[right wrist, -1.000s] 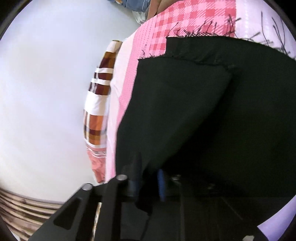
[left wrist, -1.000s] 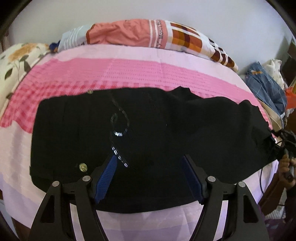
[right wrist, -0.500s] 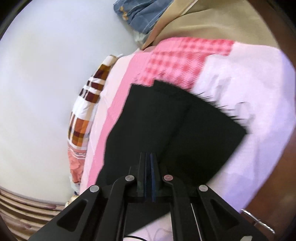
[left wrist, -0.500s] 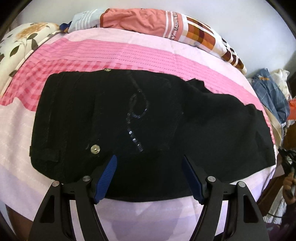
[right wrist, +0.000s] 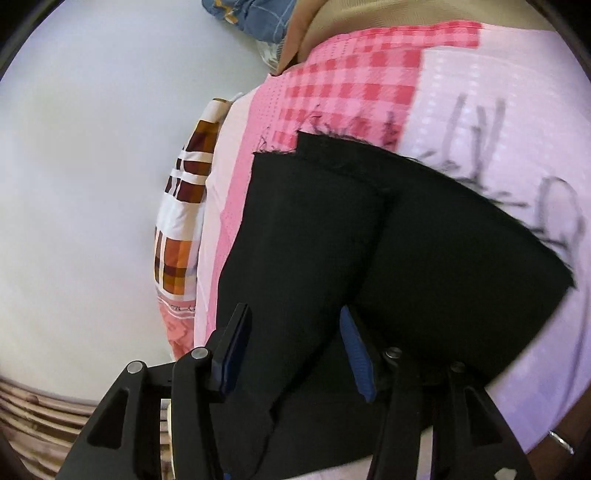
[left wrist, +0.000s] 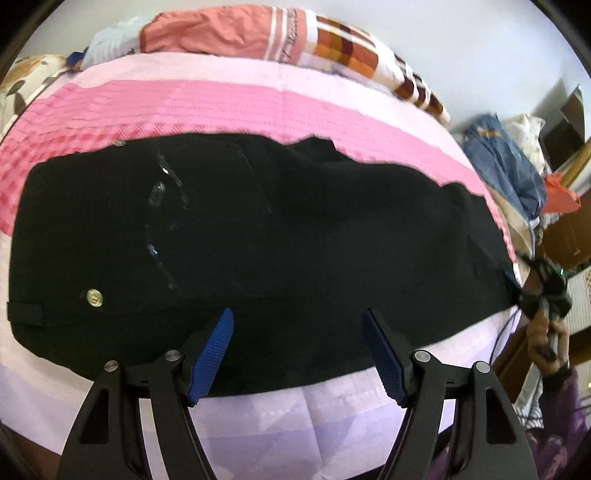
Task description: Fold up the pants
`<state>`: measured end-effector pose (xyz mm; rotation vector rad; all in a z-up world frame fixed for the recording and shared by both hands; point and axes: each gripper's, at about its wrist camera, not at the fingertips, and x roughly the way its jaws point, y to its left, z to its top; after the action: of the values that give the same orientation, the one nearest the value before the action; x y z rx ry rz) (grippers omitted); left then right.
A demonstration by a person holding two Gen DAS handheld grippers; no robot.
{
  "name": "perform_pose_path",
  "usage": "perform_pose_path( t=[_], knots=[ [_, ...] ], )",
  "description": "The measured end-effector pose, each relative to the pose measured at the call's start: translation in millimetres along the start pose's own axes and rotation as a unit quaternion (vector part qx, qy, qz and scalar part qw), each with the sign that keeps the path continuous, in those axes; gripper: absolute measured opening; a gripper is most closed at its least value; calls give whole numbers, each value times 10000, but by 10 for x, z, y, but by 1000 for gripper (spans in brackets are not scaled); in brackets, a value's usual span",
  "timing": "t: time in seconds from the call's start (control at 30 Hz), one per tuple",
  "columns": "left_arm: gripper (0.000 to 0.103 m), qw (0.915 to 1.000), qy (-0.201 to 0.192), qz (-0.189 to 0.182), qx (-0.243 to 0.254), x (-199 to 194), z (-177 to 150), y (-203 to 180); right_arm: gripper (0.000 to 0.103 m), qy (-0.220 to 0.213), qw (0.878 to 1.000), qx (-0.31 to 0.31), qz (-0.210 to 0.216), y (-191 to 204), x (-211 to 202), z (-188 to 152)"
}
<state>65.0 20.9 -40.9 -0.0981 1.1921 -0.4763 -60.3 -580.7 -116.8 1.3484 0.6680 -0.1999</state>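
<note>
Half a second ago the right gripper was clamped together; now its jaws are opening, with black cloth of the pants between the pads but not pinched. Lettering on the striped pillow beyond the pants is too blurred to read. Over the pants' near edge, the left gripper stands spread and empty. Both pant legs' frayed hems lie on the pink bedsheet.

The checked pillow carries a line of small lettering along a pale stripe. It is too blurred to read.
</note>
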Motion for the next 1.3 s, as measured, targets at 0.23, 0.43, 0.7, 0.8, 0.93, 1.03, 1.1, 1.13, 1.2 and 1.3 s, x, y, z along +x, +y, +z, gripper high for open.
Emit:
perform_pose_path(
  t=[0.23, 0.43, 0.7, 0.8, 0.93, 1.03, 1.1, 1.13, 1.2, 1.3],
  knots=[
    [73, 9996, 228, -81, -138, 85, -6, 23, 47, 12, 9998, 0, 212, 89, 165, 21],
    [73, 9995, 273, -94, -151, 78, -38, 42, 9, 161, 9997, 71, -164, -3, 211, 64],
    [74, 9990, 348, -83, -254, 95, -11, 94, 5, -86, 9976, -485, -481, 137, -165, -30],
    [74, 9989, 360, -66, -285, 84, -10, 85, 4, -131, 9972, -500, -541, 114, -359, -88],
    [75, 9988, 388, -47, -280, 95, -3, 82, 4, -215, 9970, -395, -622, 2, -564, -123],
    [76, 9988, 403, -39, -272, 89, -10, 74, 3, -252, 9974, -96, -666, -206, -670, -113],
    [77, 9988, 407, -41, -278, 94, -12, 72, 3, -215, 9986, 113, -466, -309, -693, -120],
    [77, 9987, 420, -34, -282, 91, -9, 67, 4, -112, 9994, 191, -264, -337, -683, -127],
    [77, 9987, 405, -39, -298, 81, -7, 62, 6, -70, 9997, 230, -76, -300, -654, -158],
    [77, 9986, 373, -161, -335, 85, -10, 47, 25, 52, 9997, 228, -51, -238, -539, -192]
  ],
)
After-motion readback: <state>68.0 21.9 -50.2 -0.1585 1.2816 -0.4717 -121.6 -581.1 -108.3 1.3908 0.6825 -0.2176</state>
